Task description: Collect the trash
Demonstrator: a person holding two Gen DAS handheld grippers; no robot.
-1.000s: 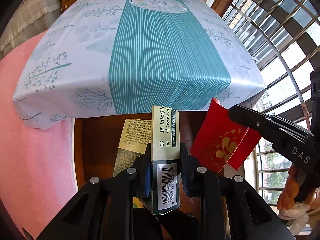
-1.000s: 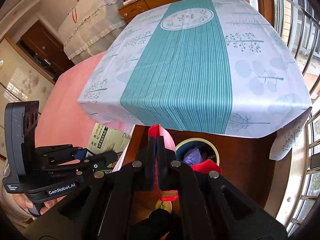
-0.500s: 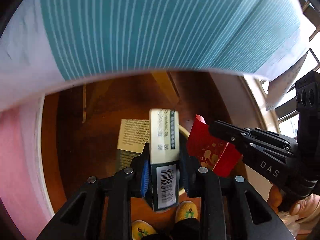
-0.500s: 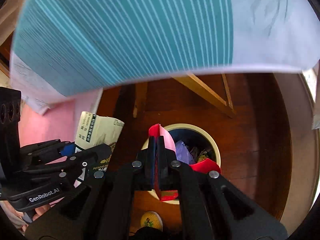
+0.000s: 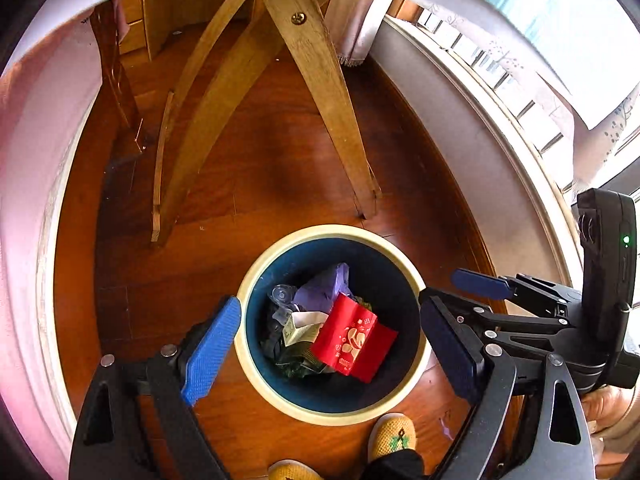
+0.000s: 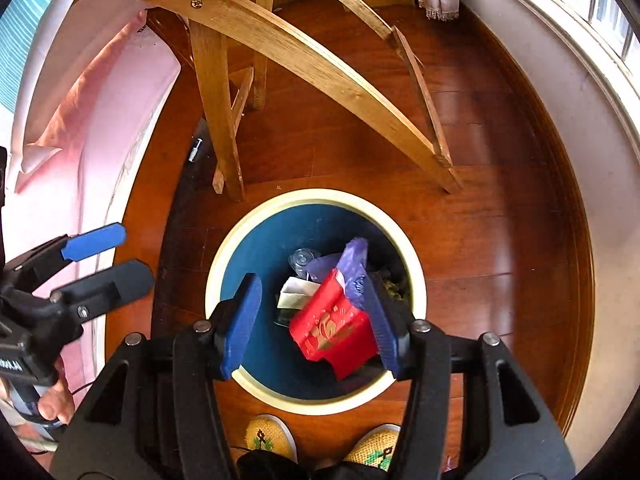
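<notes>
Both claws, left claw (image 5: 330, 344) and right claw (image 6: 310, 312), are opening over the bin (image 5: 256, 264), nothing gripped. Red packet (image 5: 352, 338) lies inside, at 3 o'clock of the carton (image 5: 298, 326). Drop complete; remaining trash not visible.

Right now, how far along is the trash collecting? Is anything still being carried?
Nearly done, it seems. The red packet and a printed carton lie in the bin with other rubbish. In hand: nothing; the left gripper and right gripper hang over the bin, jaws opening and empty. Whether more trash remains elsewhere can't be seen; only floor and table legs show.
</notes>
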